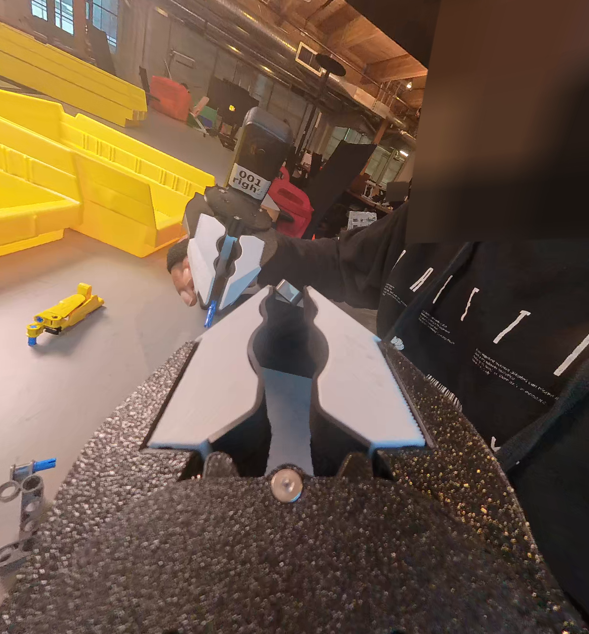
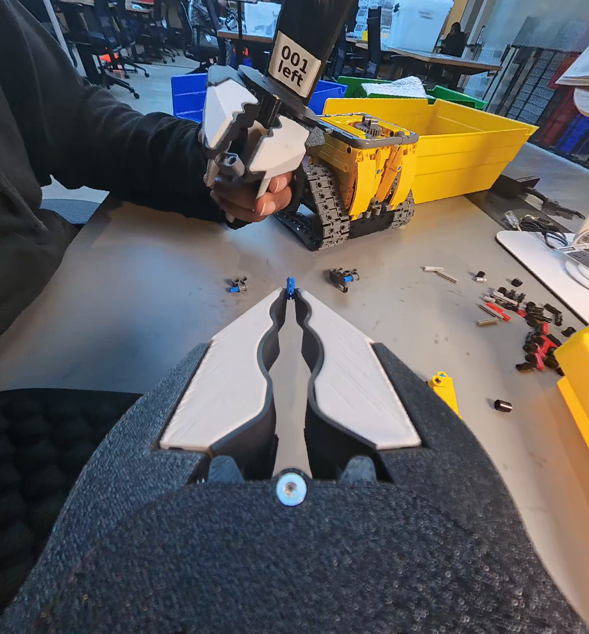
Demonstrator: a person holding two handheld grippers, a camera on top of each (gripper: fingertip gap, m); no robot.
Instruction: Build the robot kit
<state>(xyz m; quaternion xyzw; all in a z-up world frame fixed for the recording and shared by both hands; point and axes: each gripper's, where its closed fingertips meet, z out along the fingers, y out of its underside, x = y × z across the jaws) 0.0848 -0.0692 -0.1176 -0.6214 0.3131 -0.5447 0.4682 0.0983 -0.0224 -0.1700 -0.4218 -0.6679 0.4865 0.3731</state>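
My left gripper (image 1: pixel 287 295) is shut on a small grey connector piece (image 1: pixel 288 294), held in the air in front of a person's dark hoodie. It also shows in the right wrist view (image 2: pixel 233 168), with the grey piece (image 2: pixel 230 162) between its tips. My right gripper (image 2: pixel 290 291) is shut on a small blue pin (image 2: pixel 290 286), above the grey table. In the left wrist view the right gripper (image 1: pixel 214 307) faces me, with the blue pin (image 1: pixel 210 314) sticking out of its tips. The two grippers are close together, apart.
A yellow and grey tracked brick model (image 2: pixel 361 175) stands in front of a yellow bin (image 2: pixel 464 147). Small subassemblies (image 2: pixel 343 276) (image 2: pixel 238 284) and a scatter of black and red pins (image 2: pixel 526 319) lie on the table. Yellow bins (image 1: pixel 80 178), a yellow piece (image 1: pixel 64 310) and grey parts (image 1: pixel 21 494) lie left. About 8 centimetres separates my left fingertips from my right.
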